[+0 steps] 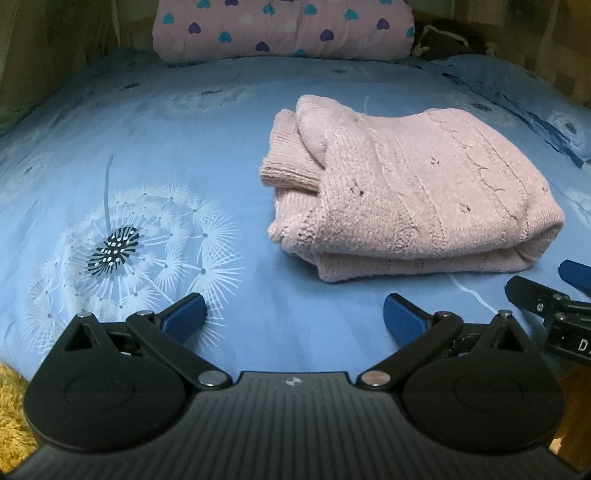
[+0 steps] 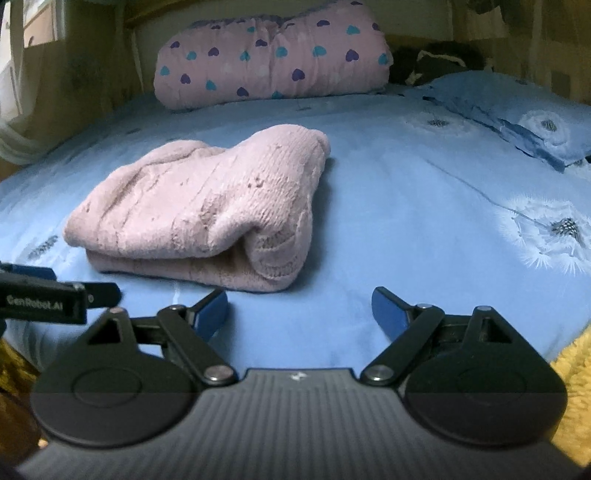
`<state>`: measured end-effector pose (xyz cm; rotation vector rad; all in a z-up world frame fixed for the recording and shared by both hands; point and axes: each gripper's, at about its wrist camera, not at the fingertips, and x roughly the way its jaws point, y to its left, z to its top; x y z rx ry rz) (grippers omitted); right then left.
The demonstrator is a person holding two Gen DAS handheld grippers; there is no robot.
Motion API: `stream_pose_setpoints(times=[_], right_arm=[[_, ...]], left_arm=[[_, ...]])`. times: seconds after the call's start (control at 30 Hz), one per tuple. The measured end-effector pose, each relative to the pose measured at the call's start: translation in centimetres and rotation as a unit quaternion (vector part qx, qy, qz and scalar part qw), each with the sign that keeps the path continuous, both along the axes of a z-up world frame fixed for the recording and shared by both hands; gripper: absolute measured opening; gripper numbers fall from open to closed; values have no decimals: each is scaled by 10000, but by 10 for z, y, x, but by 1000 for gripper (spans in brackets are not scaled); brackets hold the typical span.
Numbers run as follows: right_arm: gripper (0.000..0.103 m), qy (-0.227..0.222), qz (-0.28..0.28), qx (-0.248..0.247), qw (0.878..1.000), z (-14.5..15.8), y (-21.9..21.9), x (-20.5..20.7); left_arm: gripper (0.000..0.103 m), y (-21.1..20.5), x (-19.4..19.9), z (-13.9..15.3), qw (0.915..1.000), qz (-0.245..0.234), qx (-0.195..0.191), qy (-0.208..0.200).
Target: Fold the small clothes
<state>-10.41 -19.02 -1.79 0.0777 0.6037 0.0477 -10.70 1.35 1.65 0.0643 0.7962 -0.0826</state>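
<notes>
Bed [image 1: 258, 110], covered by a light blue sheet with white dandelion print; one large dandelion [image 1: 125, 236] lies left of centre in the left wrist view, another [image 2: 554, 229] at the right edge of the right wrist view.

Quilt [image 1: 284, 29], pink with purple and teal hearts, rolled up at the far end of the bed, against the wall. Beside it to the right, something dark [image 2: 439, 62], too dim to identify. A blue pillow [image 2: 517, 110] in the same dandelion fabric sits at the far right.

Sweater [image 1: 413, 184], pale pink knit, folded into a thick bundle and lying flat on the sheet near the middle of the bed. Ribbed cuff or hem sticks out on its left side in the left wrist view; in the right wrist view the rounded fold faces the camera [image 2: 207, 214]. Nothing touches it.

Left gripper [image 1: 295, 317]: blue-padded fingers spread wide, holding nothing, low over the sheet just in front of the sweater, offset to its left. Right gripper [image 2: 299, 314]: fingers likewise spread wide and empty, in front of the sweater and offset to its right. Each gripper shows at the edge of the other's view, so the two sit near one another, side by side.

Yellow fuzzy fabric [image 2: 576, 384] at the near corners, below the bed's edge.
</notes>
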Motion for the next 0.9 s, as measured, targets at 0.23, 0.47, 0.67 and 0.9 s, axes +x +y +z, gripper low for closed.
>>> stream_pose_setpoints(times=[0.23,0.47,0.67,0.9], right_arm=[[87,-19,-10,-17,10000,-1,2,-1],[87,-33,-25,-6,10000,-1,2,-2],[87,-41,-32,-3,10000,-2,2,-2],[87,-48,-40,-24,10000,-2,3,-2]], left_arm=[[103,0,-1,0,10000,-7,-19,17],[103,1,0,0,10000,10,-29,33],[103,1,-1,1,10000,9,-21,38],[103,0,-2,1,10000,14,-27,53]])
